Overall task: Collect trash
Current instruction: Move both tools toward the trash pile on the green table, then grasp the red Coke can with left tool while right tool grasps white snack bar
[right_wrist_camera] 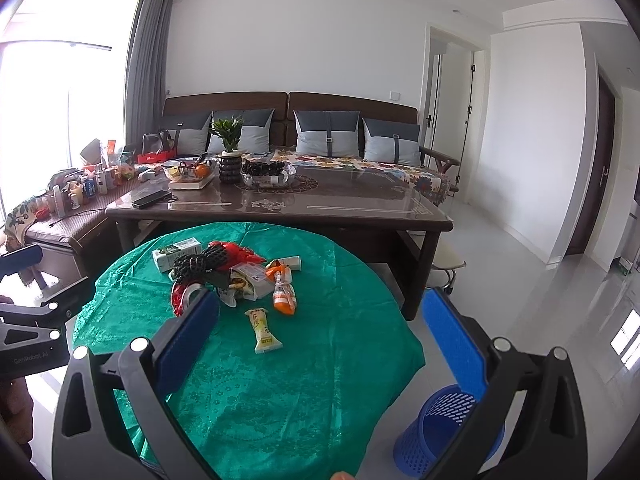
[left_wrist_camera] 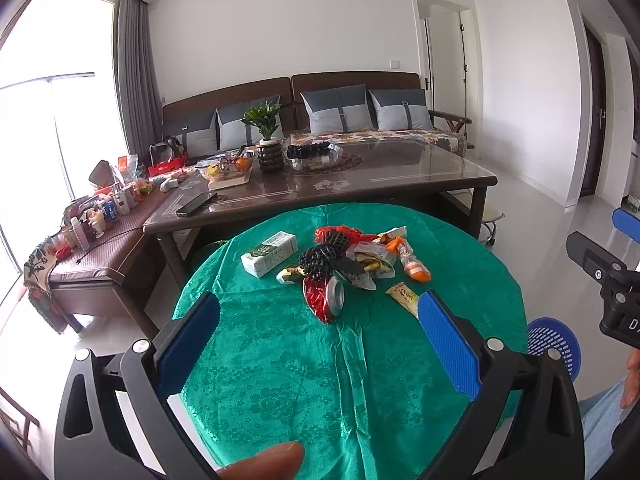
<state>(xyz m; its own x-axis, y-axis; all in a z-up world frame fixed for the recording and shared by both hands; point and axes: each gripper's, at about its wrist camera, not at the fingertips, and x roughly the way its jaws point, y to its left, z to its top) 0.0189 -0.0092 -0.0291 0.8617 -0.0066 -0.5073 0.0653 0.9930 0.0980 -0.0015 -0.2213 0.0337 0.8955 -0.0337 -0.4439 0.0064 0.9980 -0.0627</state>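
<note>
Both grippers hung wide apart and empty over the near edge of the round table point(left_wrist_camera: 280, 380) in its green patterned cloth; the left gripper point(left_wrist_camera: 318, 312) faced the heap, the right gripper point(right_wrist_camera: 320, 308) sat nearer the blue perforated plastic bin point(right_wrist_camera: 436, 432) on the floor, probably ready for drop-offs. Nearest trash: a yellow snack wrapper point(right_wrist_camera: 262, 330), apart from the pile, long axis running near-to-far. Beyond lay a crushed red drinks can point(left_wrist_camera: 326, 298), open end toward the grippers, then a tipped orange-labelled bottle point(right_wrist_camera: 283, 296), black foam netting point(left_wrist_camera: 318, 260) and a white-green carton point(left_wrist_camera: 270, 258), angled across the table.
</note>
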